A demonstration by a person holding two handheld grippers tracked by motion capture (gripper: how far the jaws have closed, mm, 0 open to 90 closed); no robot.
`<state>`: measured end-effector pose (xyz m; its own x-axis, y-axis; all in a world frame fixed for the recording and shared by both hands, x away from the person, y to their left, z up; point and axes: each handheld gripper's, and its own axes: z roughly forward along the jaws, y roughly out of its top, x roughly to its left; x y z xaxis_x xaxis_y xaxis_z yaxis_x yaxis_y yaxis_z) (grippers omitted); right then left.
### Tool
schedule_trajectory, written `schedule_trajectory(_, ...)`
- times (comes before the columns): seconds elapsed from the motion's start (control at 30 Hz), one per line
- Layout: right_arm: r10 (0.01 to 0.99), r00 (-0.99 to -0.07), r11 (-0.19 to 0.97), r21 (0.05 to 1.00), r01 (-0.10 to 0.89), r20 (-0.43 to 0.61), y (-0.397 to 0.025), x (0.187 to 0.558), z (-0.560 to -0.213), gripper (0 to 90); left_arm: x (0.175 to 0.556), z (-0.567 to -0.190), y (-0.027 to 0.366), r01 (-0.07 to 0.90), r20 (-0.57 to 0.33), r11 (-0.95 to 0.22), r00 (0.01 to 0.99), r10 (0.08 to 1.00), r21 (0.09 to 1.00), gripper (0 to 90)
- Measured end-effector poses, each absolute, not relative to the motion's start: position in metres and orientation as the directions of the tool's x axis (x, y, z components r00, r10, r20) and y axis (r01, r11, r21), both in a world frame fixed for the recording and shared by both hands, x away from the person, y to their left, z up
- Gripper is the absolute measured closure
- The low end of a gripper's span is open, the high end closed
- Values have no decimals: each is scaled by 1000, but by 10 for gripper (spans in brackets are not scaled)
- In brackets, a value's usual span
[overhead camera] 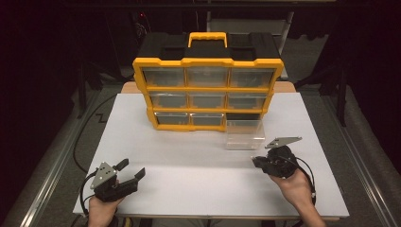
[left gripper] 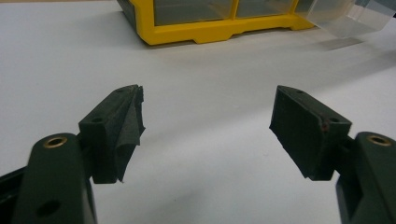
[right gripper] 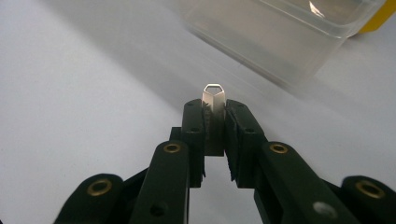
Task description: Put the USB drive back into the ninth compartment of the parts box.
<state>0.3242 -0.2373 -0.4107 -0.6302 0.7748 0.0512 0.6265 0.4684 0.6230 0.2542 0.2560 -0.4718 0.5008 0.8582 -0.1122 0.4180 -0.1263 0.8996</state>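
White table (overhead camera: 189, 161) lies bare; my right gripper (right gripper: 214, 114) pinches a small metal piece (right gripper: 214, 97), which could slip; my left gripper (left gripper: 205, 126) gapes.

Small flat silvery metal piece (right gripper: 214, 100) (hexagonal loop at its tip) upright between the pinching right claw (right gripper: 214, 122) jaws

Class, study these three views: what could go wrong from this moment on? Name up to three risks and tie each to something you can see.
1. The right gripper pinches a small metal piece by a narrow edge, so it might slip or twist out.
2. The clear drawer stands loose on the table, out of the yellow organizer; a bump may shove it.
3. The left gripper is open and holds nothing, so it cannot yet steady the drawer.
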Motion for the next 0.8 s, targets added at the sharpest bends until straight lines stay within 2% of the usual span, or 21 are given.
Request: schedule_trajectory(0.8,775,-624,389,704,594,99,-249,320,-396,794,254,-472,256,417,-111,-126,499,860,900,265)
